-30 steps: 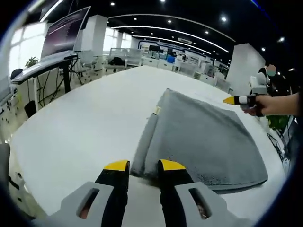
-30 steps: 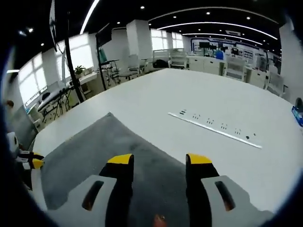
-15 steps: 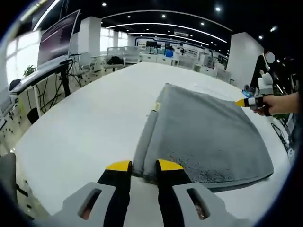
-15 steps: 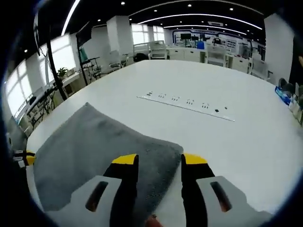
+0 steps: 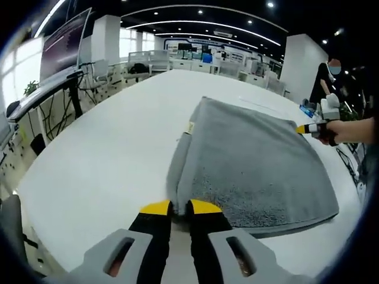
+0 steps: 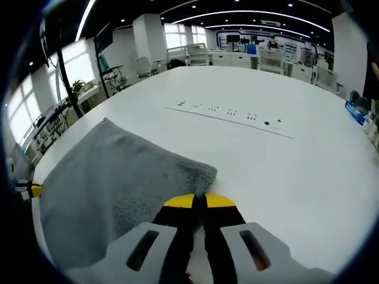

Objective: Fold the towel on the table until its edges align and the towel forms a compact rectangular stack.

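My left tool (image 5: 175, 207) sits at the near corner of the grey towel (image 5: 254, 160), its yellow-tipped jaws drawn almost together with the towel's folded edge between them; I judge it pinched on that corner. My right tool (image 6: 199, 201) is at the opposite corner of the same short edge, jaws pressed together at the towel (image 6: 112, 177) corner; whether cloth lies between the tips I cannot tell for certain, though the corner meets them. In the left gripper view the right tool (image 5: 303, 128) appears at the towel's far right corner, held by my hand (image 5: 346, 130).

The towel lies flat on the white tabletop (image 5: 106, 160), well inside its edges. Along its left side a doubled edge (image 5: 180, 160) and a small label (image 5: 190, 126) show that at least one fold has been made: two layers lie one upon the other, their long edges nearly matched. The cloth is a broad rectangle, not yet a compact stack.

A strip of dark marks (image 6: 231, 113) lies on the tabletop beyond the towel, well apart from it.

Judged progress: first fold done; both corners of one end now taken up, which suits carrying that end over to the other. One or more folds, then squaring of the edges, remain.
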Tool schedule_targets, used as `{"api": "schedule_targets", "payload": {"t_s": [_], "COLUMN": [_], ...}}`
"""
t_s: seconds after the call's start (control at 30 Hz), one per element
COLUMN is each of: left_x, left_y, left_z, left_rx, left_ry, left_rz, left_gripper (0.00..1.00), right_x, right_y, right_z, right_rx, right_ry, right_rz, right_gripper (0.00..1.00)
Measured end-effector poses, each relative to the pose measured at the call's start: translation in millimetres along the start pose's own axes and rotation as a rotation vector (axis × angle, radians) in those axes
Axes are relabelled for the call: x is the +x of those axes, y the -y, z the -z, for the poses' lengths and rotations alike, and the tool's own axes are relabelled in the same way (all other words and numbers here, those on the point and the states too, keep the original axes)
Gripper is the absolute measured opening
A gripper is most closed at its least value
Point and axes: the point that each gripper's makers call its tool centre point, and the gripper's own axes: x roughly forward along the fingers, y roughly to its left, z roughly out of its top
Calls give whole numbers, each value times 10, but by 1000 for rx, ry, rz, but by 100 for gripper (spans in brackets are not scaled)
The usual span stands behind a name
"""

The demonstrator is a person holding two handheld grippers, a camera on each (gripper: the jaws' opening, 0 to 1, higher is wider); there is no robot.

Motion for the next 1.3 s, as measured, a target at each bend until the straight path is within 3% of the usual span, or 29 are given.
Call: {"api": "schedule_targets", "payload": {"t_s": [0.23,0.4,0.47,0.57,0.63,0.7,0.77,0.8,0.9,0.97,1.2,1.3], "left_x": [-71,-181,-219,-275,-344,-400,-446,-461,-496,-490,-486,-524], "left_y": [266,673,769,961,1170,1297,1408,1434,1458,1433,1445,1459], "left_z": [73,221,275,357,434,480,526,544,568,566,516,425], "left_rx": [80,213,230,323,355,370,374,374,395,286,404,443], "left_ry": [-58,-112,-132,-147,-158,-165,-164,-166,-163,-174,-203,-187], "left_rz": [69,150,169,206,229,247,263,266,270,279,289,272], "left_gripper": [9,9,9,9,9,9,9,8,8,8,9,15], "right_x": [-155,-300,-372,-460,-535,-622,-685,-702,-764,-794,-752,-741], "right_y": [234,439,532,716,776,858,974,1007,1123,1160,1166,1142], "right_z": [97,183,226,283,334,383,423,438,484,498,486,486], "right_rx": [18,15,14,-2,-4,-25,-114,-143,-119,-108,-75,-30], "right_ry": [10,14,7,-12,-19,-30,-40,-44,-39,-33,-39,-39], "right_rz": [16,35,45,61,69,84,101,105,118,124,126,94], "right_gripper": [1,1,1,1,1,1,1,1,1,1,1,1]}}
